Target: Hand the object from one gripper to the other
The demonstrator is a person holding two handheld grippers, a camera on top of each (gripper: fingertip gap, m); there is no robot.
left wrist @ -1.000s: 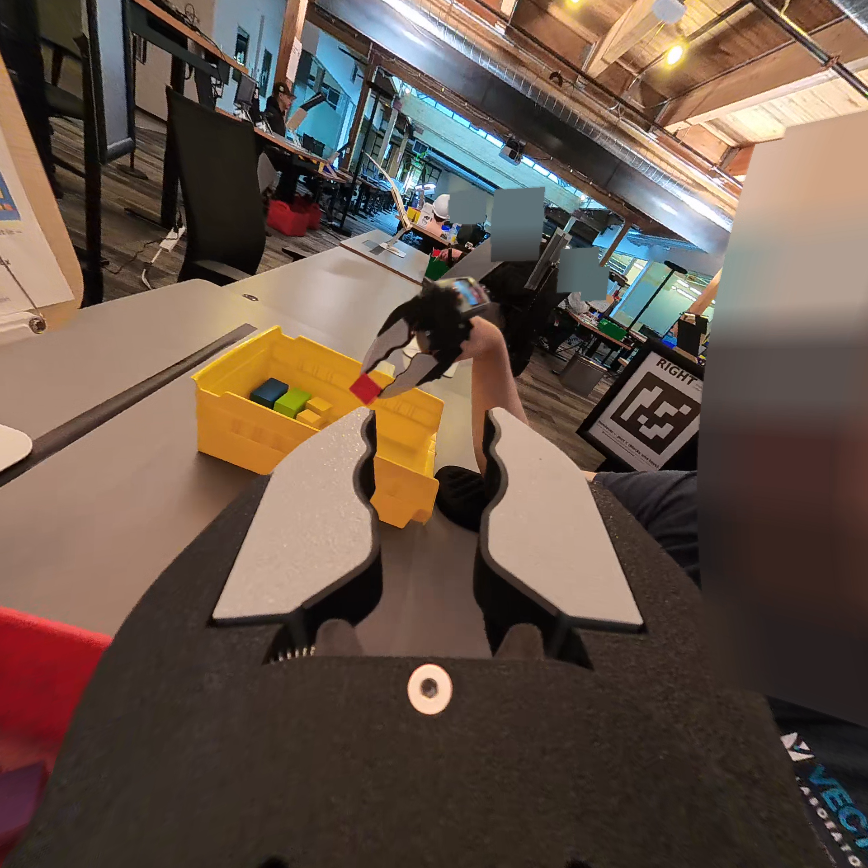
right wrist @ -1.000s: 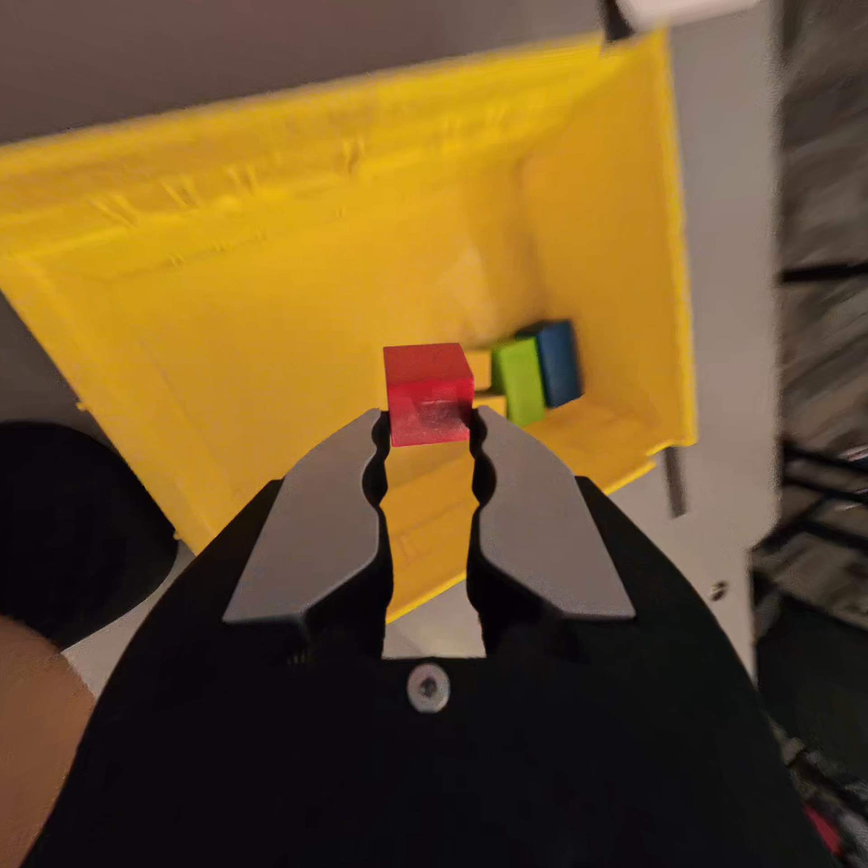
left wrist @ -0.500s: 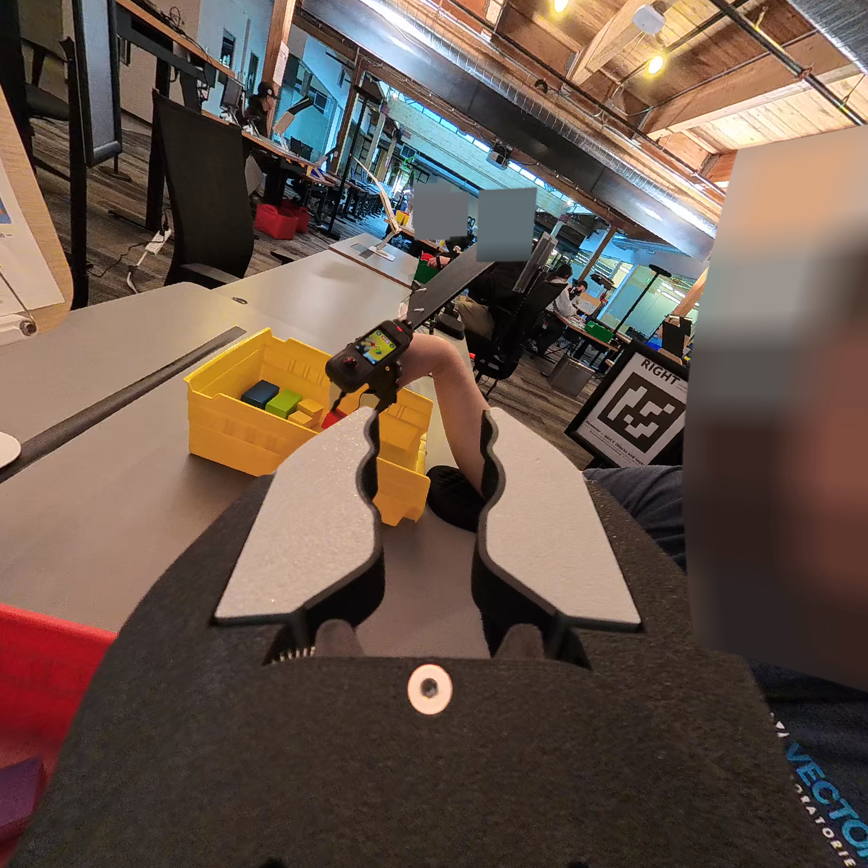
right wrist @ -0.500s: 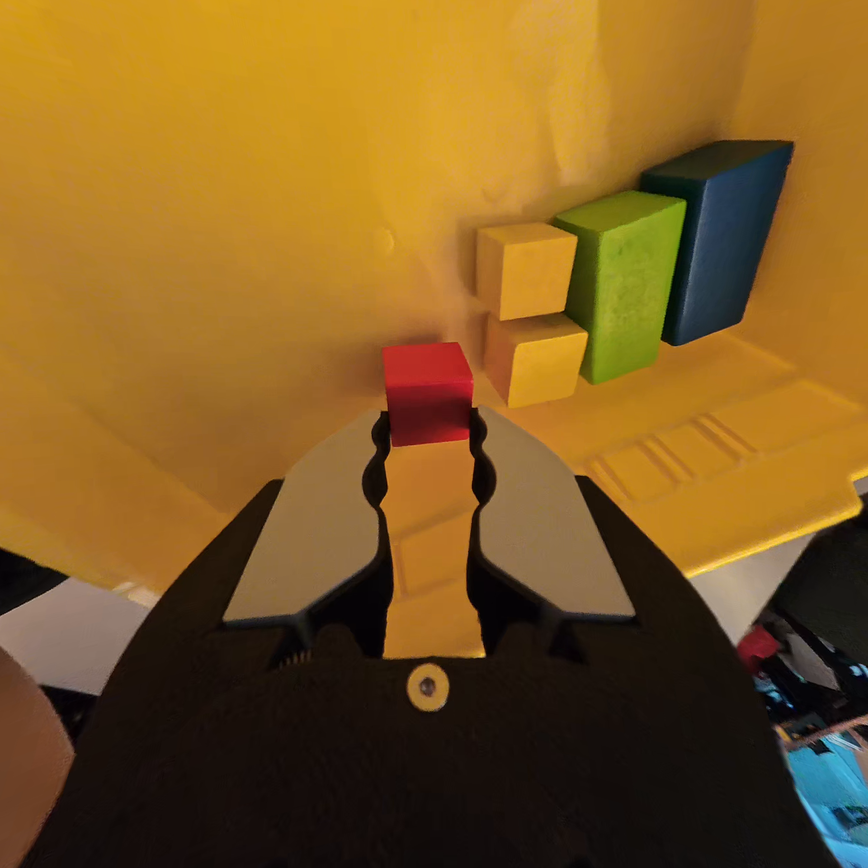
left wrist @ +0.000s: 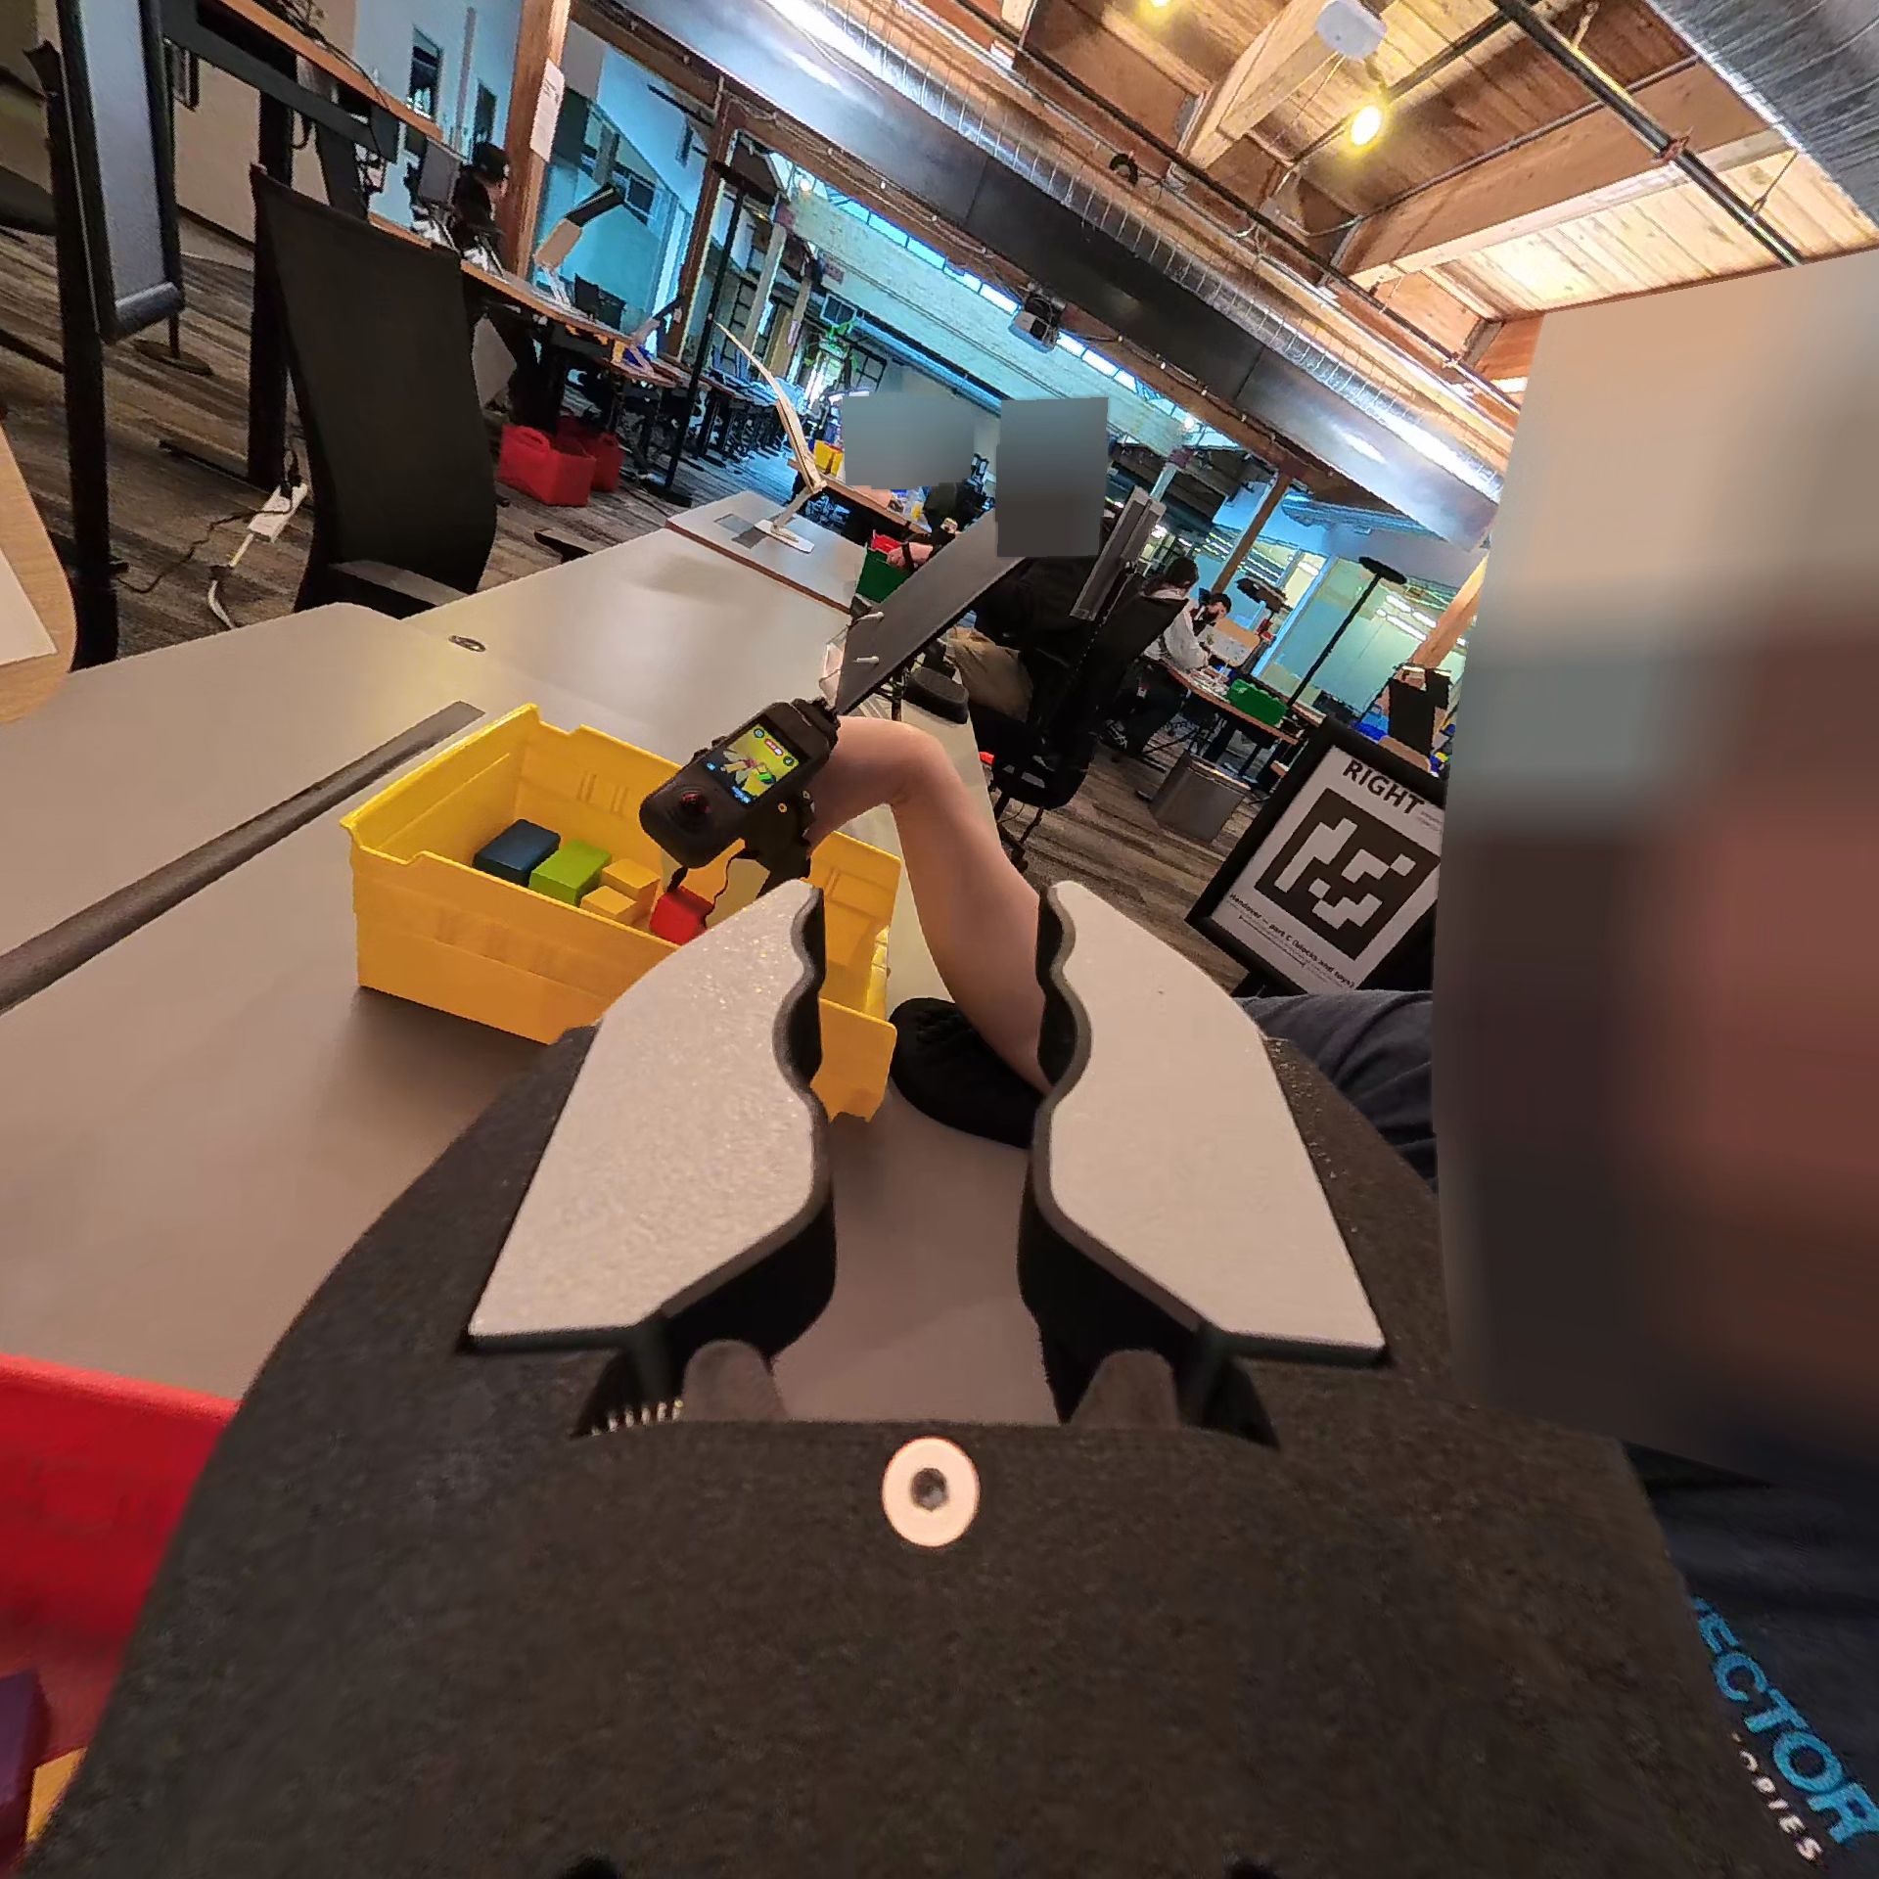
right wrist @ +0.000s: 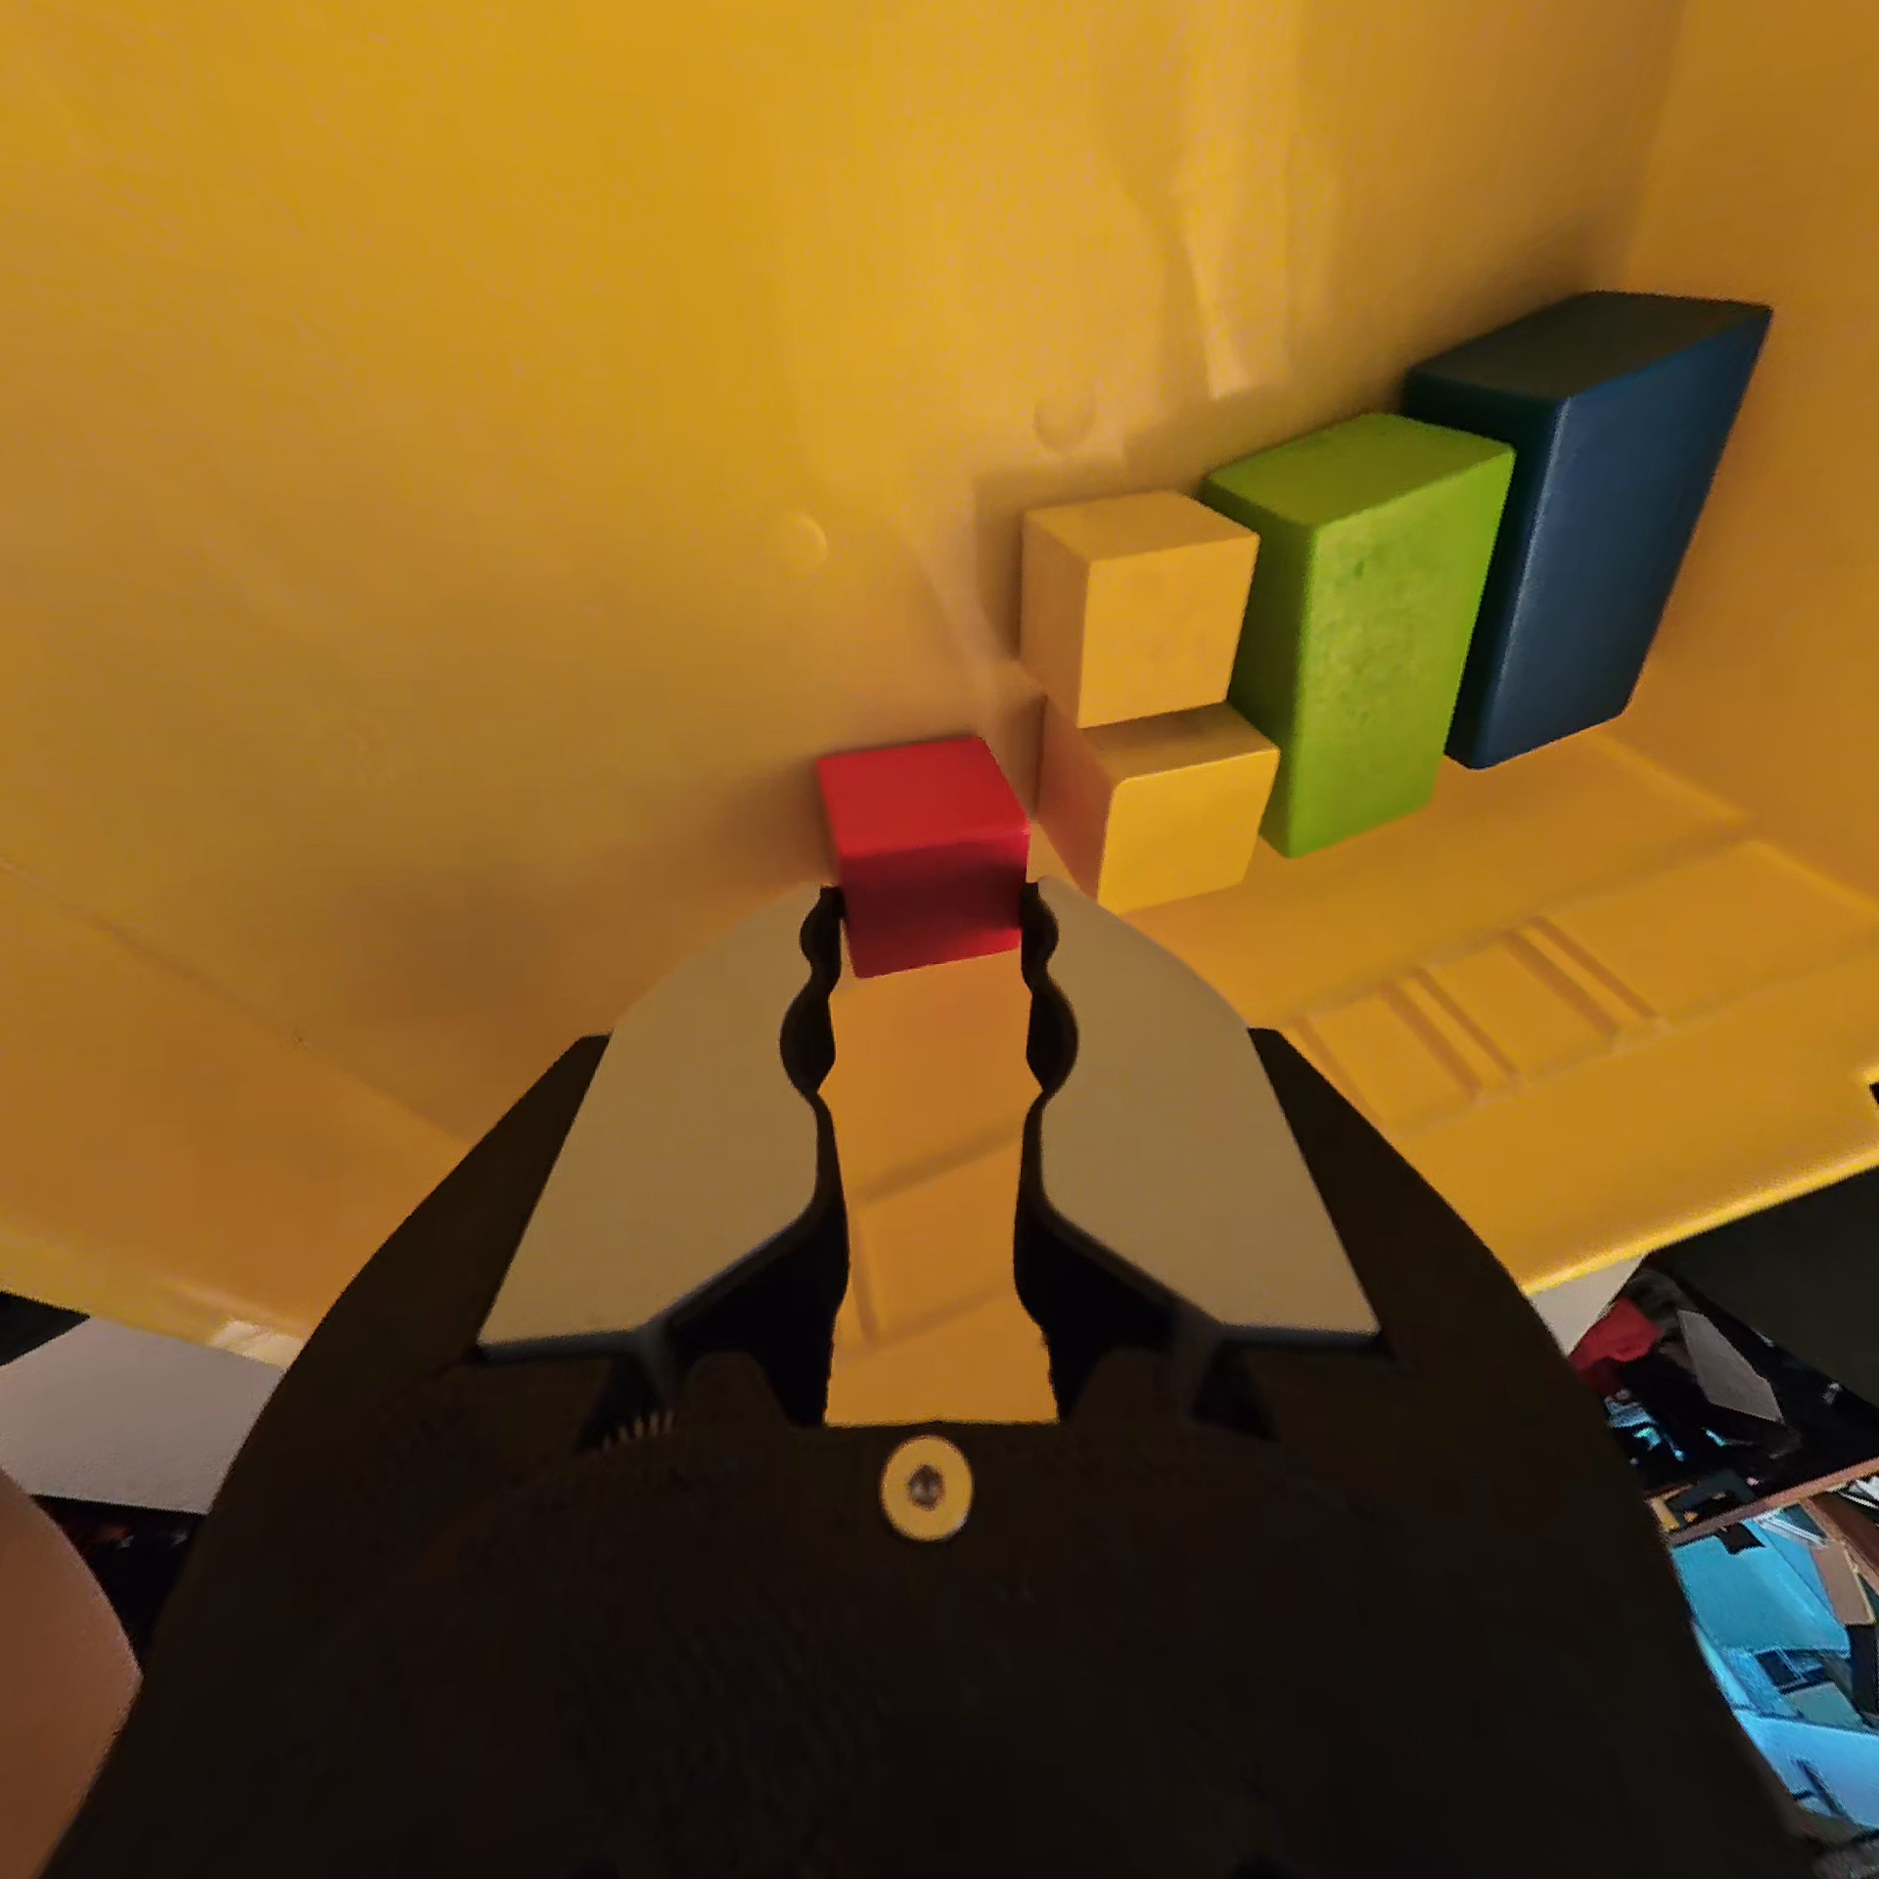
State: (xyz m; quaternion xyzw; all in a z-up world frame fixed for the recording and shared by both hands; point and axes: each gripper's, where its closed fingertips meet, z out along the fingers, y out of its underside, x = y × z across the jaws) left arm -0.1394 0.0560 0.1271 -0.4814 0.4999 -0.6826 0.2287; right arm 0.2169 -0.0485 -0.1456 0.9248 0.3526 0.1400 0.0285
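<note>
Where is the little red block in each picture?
Left wrist view: the red block sits a bit left of middle, inside the yellow bin, under the right gripper.
Right wrist view: it is in the middle, between the right gripper's fingertips.
Shared landmark: the green block beside two yellow cubes.

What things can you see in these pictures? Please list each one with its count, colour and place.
bin: 1, yellow, on the table
red cube: 1, red, inside the bin, between the right tool's tips
yellow cubes: 2, yellow, in the bin, side by side
green block: 1, green, next to the yellow cubes
blue block: 1, dark blue, next to the green block
table: 1, grey, under the bin
sign: 1, black and white, right of the table
left tool: 1, open, empty
right tool: 1, shut on the red cube
</note>
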